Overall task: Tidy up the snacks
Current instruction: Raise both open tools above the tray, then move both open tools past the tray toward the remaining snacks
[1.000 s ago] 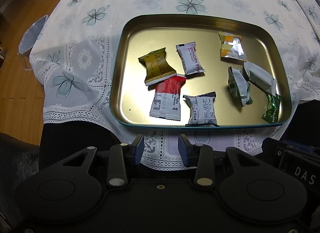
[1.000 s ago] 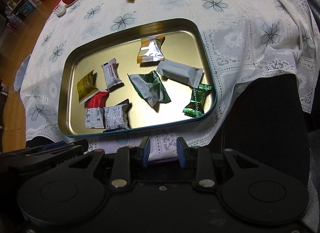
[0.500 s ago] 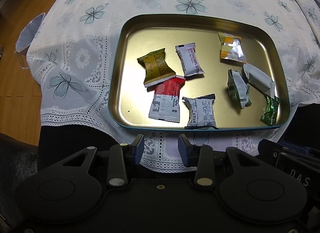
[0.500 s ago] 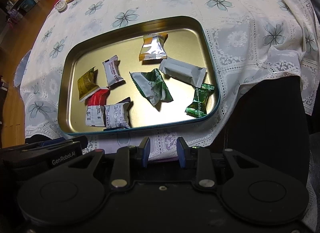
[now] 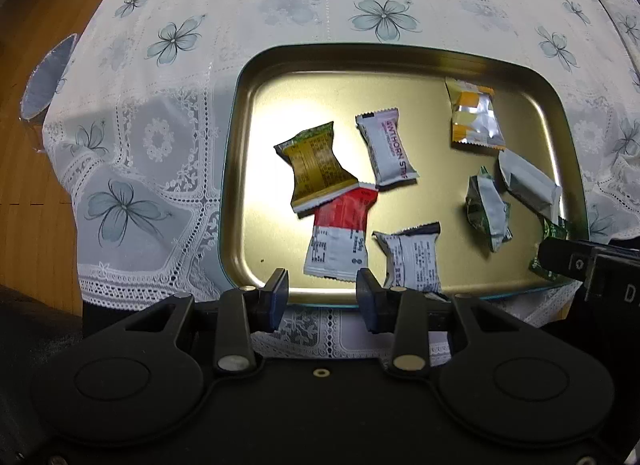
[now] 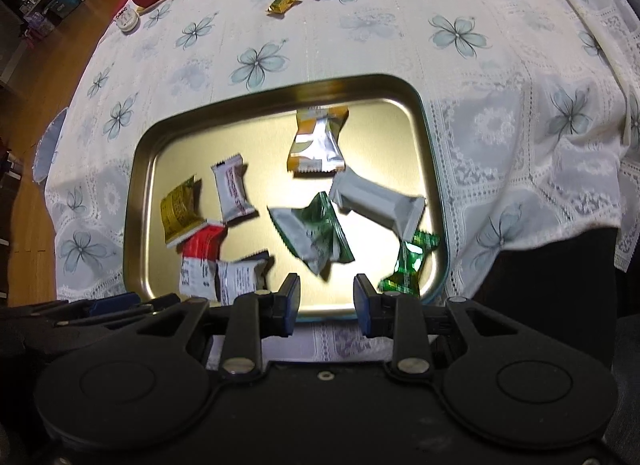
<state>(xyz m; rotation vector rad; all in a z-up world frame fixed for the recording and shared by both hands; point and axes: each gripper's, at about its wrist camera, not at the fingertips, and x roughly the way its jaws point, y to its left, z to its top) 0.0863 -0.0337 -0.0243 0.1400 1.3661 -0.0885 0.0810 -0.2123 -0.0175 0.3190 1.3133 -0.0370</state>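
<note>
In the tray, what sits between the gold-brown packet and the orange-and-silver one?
Only the white packet with red lettering lies between the gold-brown packet and the orange-and-silver packet; bare tray on either side. Both wrist views show it.

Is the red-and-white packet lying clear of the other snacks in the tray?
No. In the left wrist view the gold packet overlaps the top edge of the red-and-white packet in the tray.

Both wrist cameras look steeply down from the table's near edge, quite near. The left view faces the tray [image 5: 240,113] from its left end, the right view from its right; both share the tray [image 6: 140,169].
</note>
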